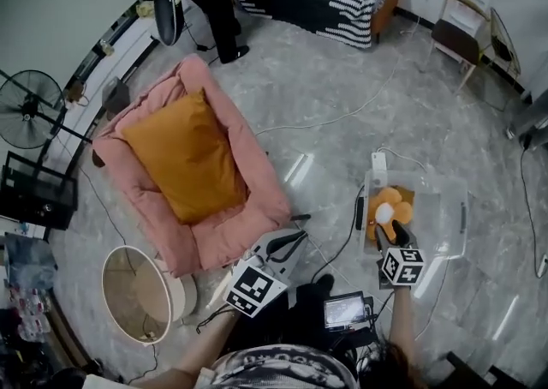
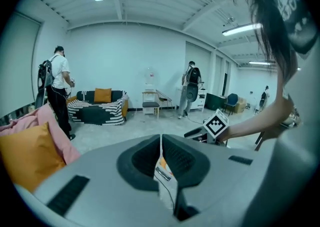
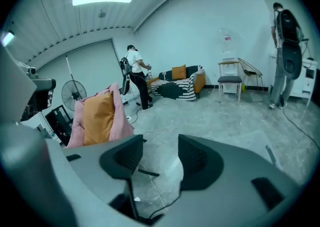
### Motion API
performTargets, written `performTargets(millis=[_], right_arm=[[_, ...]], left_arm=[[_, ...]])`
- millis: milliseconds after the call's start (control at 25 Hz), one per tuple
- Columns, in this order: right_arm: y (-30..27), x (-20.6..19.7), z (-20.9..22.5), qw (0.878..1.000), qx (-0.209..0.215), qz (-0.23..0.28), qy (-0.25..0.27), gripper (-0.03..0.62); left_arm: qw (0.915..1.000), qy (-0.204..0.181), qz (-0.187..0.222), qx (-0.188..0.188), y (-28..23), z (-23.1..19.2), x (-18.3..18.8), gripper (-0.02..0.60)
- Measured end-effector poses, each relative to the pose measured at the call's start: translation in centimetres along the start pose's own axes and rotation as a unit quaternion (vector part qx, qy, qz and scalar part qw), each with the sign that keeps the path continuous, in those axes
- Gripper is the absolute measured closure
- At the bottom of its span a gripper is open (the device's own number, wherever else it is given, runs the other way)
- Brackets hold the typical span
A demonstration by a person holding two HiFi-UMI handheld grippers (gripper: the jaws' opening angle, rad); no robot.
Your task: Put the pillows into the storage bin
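Pillows show in two places in the head view. What looks like an orange-and-white one (image 1: 387, 210) lies in the storage bin (image 1: 449, 207), just beneath the right tongs (image 1: 390, 235). An orange pillow (image 1: 184, 156) lies on a pink bed (image 1: 218, 242), well to the left of the left tongs (image 1: 298, 240). Our left forearm (image 1: 205, 340) and right forearm (image 1: 399, 319) both reach forward, tongs tipped downward.

In the left gripper view, our jaws are pressed together on nothing we can name (a pale sliver shows in the slit).

In the right gripper view, our jaws stand apart with only floor (image 3: 220, 116) between them. We judge the binned pillow needs no grip.
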State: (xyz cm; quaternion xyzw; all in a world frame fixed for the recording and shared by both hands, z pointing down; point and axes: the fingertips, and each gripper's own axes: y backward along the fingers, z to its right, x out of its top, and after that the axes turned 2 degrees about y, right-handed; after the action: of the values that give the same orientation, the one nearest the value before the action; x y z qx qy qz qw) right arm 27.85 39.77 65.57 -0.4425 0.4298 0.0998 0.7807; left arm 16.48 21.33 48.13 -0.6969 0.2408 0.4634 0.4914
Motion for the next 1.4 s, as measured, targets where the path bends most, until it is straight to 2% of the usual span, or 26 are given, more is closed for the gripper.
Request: performTargets(millis=[360, 560, 800, 960, 1080, 1400], right_arm=[[-4.1, 5.3, -15.3, 0.996, 0.078, 0.013, 0.053, 0.372], [-8.1, 7.8, -25.6, 0.991, 0.107, 0.007, 0.082, 0.372], [-13.3, 11.4, -36.8, 0.983, 0.143, 0.01, 0.113, 0.372], [-16.2, 13.4, -43.3, 0.974, 0.175, 0.012, 0.144, 0.372], [-17.9, 14.8, -48.0, 0.965, 0.201, 0.013, 0.17, 0.372], [-21.2, 19.0, -57.8, 0.929, 0.28, 0.016, 0.243, 0.372]], left_arm=[[0.9968, 0.044, 0.022, 0.063, 8.9, -9.4, -3.2, 0.561], [0.9947, 0.058, 0.025, 0.081, 15.5, -17.1, -6.3, 0.561], [0.9886, 0.073, 0.021, 0.13, 23.6, -26.6, -10.0, 0.561], [0.9816, 0.084, 0.033, 0.168, 27.5, -30.9, -11.5, 0.561], [0.973, 0.102, 0.047, 0.202, 30.3, -33.4, -12.5, 0.561], [0.9475, 0.154, 0.074, 0.27, 34.6, -36.3, -14.4, 0.561]])
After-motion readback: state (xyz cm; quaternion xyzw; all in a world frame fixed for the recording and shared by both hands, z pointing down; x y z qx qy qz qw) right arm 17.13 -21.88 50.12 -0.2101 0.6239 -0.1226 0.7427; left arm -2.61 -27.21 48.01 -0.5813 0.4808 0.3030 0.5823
